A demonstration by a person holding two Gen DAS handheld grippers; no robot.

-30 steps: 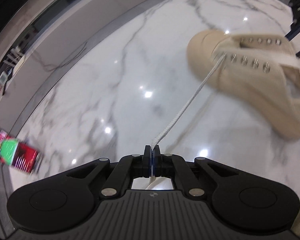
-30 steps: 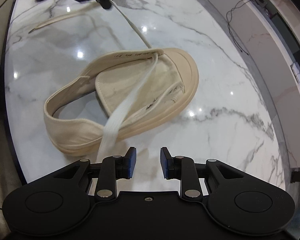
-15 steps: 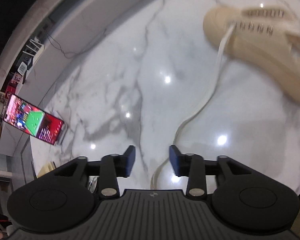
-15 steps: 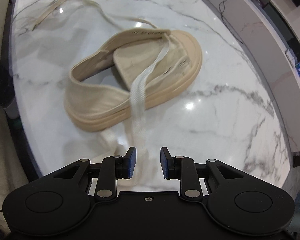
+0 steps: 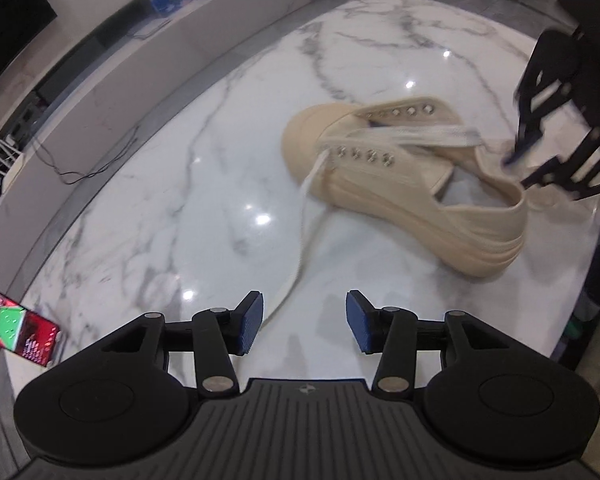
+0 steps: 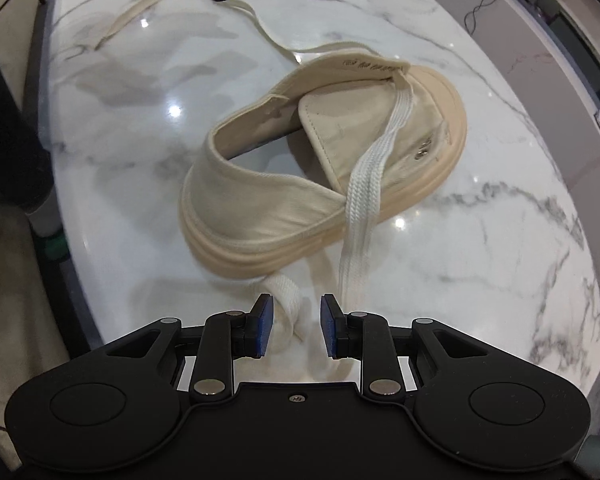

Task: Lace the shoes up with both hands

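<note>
- Lying on its side on the white marble table [image 5: 180,200], the beige canvas shoe [image 5: 400,184] is pointing its toe away from the right gripper [image 6: 296,330], with the heel nearest to it.
- The shoe is looking light and soft in the upper. It is likely sliding on the glossy table at any tug, so one side probably needs steadying by the thick rubber sole [image 6: 236,256].
- The flat white lace [image 6: 364,208] is running out of the lowest eyelets [image 5: 364,155]. One end is crossing the tongue [image 6: 340,132] and draping over the side, and the other is trailing across the table toward the left gripper [image 5: 304,322].
- The lace is looking limp and woven, easy to pinch but quick to twist or slip, so the best hold is probably close to its tip.
- The left gripper's fingers have just been opening and are standing apart, holding nothing, with the lace lying on the table beneath the gap.
- The right gripper's fingers are showing a gap, with a folded loop of lace sitting between them and neither finger pressing on it.
</note>
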